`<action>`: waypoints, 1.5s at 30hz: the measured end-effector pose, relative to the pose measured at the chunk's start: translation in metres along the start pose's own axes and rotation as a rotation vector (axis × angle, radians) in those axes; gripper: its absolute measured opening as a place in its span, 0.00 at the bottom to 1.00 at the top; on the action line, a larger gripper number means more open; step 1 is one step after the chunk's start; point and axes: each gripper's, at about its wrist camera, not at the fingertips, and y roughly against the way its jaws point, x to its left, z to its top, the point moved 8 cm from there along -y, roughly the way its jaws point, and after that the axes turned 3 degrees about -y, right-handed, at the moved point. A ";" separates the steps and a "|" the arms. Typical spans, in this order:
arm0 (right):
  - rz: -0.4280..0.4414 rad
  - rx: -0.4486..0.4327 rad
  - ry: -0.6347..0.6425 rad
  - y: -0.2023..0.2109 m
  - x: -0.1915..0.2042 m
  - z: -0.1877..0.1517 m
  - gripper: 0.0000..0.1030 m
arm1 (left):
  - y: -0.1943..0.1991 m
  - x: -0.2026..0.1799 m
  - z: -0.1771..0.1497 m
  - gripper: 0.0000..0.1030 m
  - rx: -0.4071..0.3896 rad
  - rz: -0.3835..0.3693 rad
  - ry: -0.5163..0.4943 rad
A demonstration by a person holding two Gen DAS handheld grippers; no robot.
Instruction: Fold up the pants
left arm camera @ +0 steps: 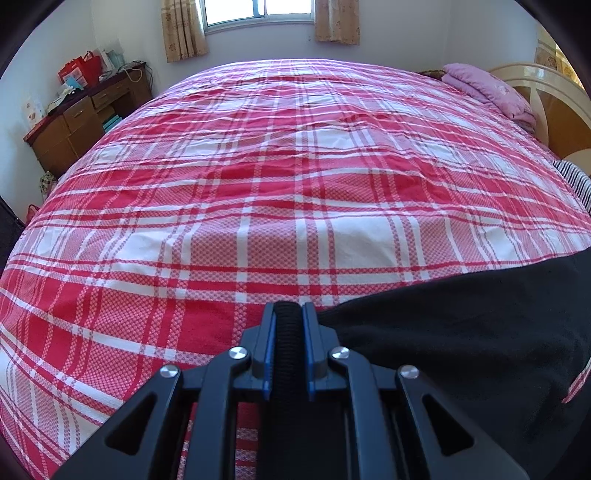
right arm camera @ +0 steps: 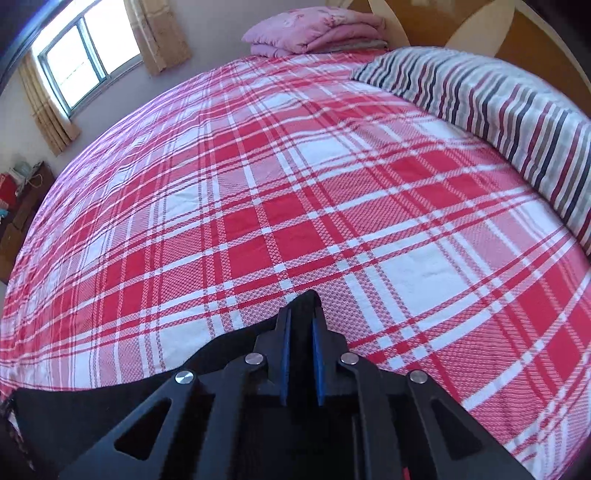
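Observation:
The black pants (left arm camera: 461, 332) hang between my two grippers above the red and white plaid bed (left arm camera: 258, 184). My left gripper (left arm camera: 288, 310) is shut on a ribbed black edge of the pants, and the cloth stretches away to the right. In the right wrist view my right gripper (right arm camera: 301, 314) is shut on another part of the black pants (right arm camera: 92, 398), whose cloth runs off to the lower left over the plaid bed (right arm camera: 295, 184). The rest of the pants is hidden below the grippers.
A folded pink quilt (left arm camera: 487, 88) lies at the head of the bed by the cream headboard (left arm camera: 535, 85). A striped pillow (right arm camera: 498, 110) lies at the right. A wooden desk (left arm camera: 81, 114) with clutter stands far left, and a curtained window (left arm camera: 258, 14) is behind the bed.

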 end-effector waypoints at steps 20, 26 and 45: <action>0.101 -0.317 -0.011 0.178 -0.015 -0.029 0.04 | 0.093 0.018 0.004 0.13 -0.251 -0.155 0.106; 0.094 -0.306 -0.025 0.200 -0.031 -0.073 0.04 | 0.116 0.023 -0.020 0.13 -0.286 -0.206 0.140; 0.068 -0.292 -0.194 0.218 -0.111 -0.190 0.04 | 0.137 0.023 -0.105 0.13 -0.330 -0.292 0.106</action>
